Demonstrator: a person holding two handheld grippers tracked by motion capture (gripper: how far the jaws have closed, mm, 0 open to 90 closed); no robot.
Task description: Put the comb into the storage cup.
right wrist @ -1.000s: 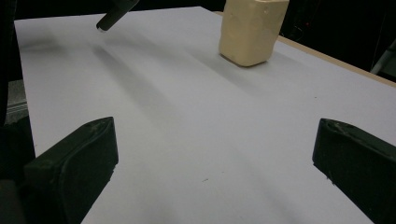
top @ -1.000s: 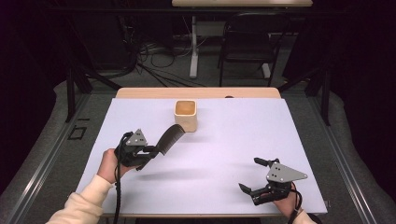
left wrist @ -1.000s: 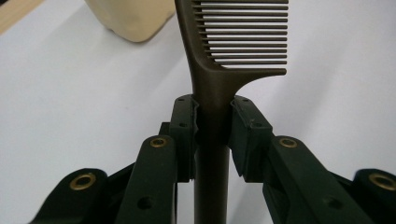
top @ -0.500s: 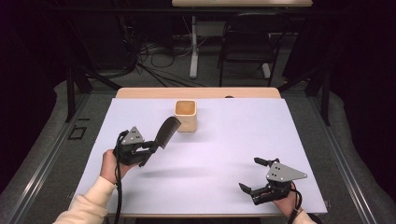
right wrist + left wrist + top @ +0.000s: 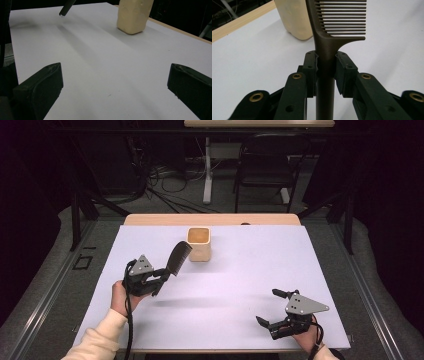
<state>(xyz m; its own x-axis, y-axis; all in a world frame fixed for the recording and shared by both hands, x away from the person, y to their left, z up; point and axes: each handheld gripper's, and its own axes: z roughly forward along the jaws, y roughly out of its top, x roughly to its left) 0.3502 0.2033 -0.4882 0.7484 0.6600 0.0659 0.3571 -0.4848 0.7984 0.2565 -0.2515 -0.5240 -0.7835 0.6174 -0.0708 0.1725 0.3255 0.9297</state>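
One comb (image 5: 178,258) pinched by left gripper (image 5: 159,276) fingers; one wooden cup (image 5: 199,244); right gripper (image 5: 268,309) fingers spread, empty.

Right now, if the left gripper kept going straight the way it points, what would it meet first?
Probably the wooden cup. The left gripper holds a dark comb by its handle, aimed up toward that cup, so the comb's tip would likely arrive first, though it may pass just beside it; depth is unclear.
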